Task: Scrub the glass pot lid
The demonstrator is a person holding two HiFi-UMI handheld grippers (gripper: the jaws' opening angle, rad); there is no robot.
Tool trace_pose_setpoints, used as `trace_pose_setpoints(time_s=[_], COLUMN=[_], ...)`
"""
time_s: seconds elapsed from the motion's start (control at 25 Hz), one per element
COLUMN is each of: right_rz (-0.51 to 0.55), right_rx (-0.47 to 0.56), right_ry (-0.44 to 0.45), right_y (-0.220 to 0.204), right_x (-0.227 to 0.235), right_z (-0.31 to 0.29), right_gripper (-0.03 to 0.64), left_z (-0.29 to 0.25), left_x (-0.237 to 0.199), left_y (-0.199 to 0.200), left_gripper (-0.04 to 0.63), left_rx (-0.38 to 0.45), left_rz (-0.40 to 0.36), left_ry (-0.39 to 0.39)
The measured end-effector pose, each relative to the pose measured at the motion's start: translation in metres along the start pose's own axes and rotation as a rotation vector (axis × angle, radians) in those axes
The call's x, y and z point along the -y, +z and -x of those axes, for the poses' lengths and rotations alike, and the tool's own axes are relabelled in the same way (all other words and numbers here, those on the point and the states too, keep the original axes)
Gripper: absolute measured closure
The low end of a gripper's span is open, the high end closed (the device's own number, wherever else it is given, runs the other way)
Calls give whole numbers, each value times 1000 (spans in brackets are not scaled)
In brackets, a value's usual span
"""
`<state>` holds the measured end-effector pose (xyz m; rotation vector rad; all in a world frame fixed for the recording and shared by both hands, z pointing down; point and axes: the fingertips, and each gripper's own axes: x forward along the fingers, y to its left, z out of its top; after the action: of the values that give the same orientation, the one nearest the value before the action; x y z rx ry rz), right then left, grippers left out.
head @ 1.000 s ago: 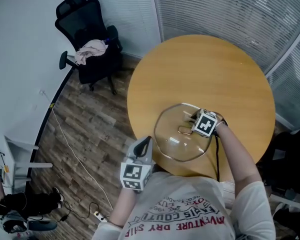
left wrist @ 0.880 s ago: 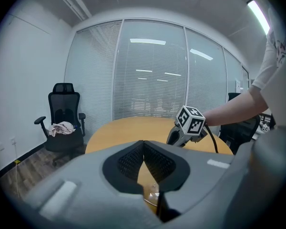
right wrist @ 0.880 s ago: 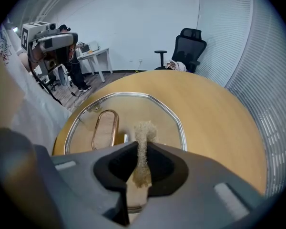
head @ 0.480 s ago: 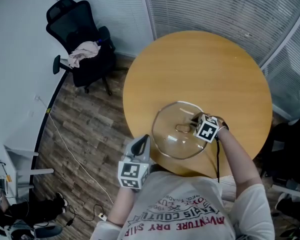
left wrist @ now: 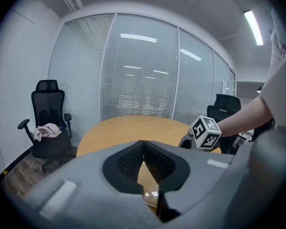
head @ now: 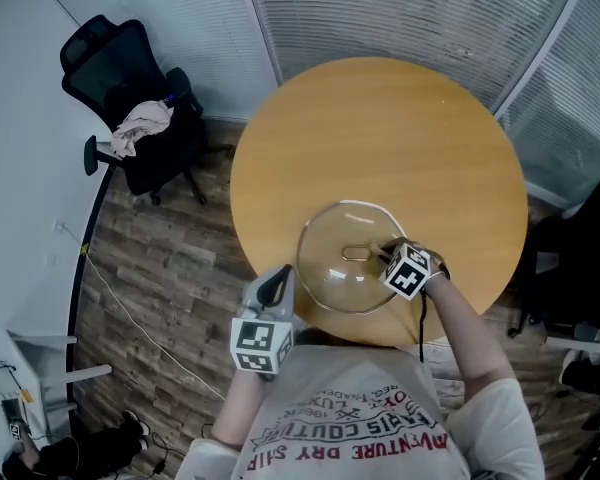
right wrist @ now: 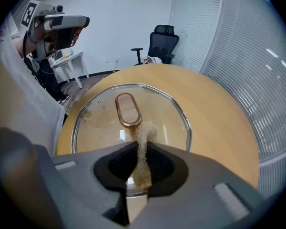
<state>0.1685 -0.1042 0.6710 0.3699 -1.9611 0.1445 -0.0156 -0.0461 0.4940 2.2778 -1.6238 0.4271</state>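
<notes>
The glass pot lid (head: pixel 330 273) lies flat on the round wooden table (head: pixel 380 128), close to the table's near edge, the one by the person. Its oval copper-coloured handle (right wrist: pixel 127 109) sits at the lid's middle. In the right gripper view the handle's long axis runs away from the tongs, leaning a little to the left.

The right gripper (head: pixel 387 253) is over the lid's right half. Its jaws are clamped on a tan scrub pad (right wrist: pixel 144 137), which stands up between them. The pad's tip meets the glass just beside the near end of the handle, on its right. The lid therefore spreads ahead and to the left of this gripper. Any scrubbing stroke would probably sweep that way across the glass and would have to steer around the handle.

The left gripper (head: pixel 277 286) is held off the table's near edge, to the left of the lid and not touching it. Its jaws are pressed together with nothing between them. The right gripper is clearly the nearer of the two. The lid rests loose, so it may slide under the pad unless the left gripper steadies its rim.

No brand or label shows on the lid or the pad. The cubes on both grippers bear black-and-white square patterns, not words. The person's shirt (head: pixel 370 438) carries red lettering, seen upside down and too warped to read with confidence.
</notes>
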Motion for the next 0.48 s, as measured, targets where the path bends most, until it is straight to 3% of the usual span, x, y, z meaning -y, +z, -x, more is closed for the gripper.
trace_pose_setpoints(time_s=[0.48], right_rz=[-146], right_rx=[-77], right_ry=[-67], right_y=[-4], right_x=[-40], right_z=[5], right_gripper=[560], left_z=[-7], left_x=[4], left_y=[7], left_gripper=[588], left_rx=[-4], left_rz=[-25], left_ry=[-87])
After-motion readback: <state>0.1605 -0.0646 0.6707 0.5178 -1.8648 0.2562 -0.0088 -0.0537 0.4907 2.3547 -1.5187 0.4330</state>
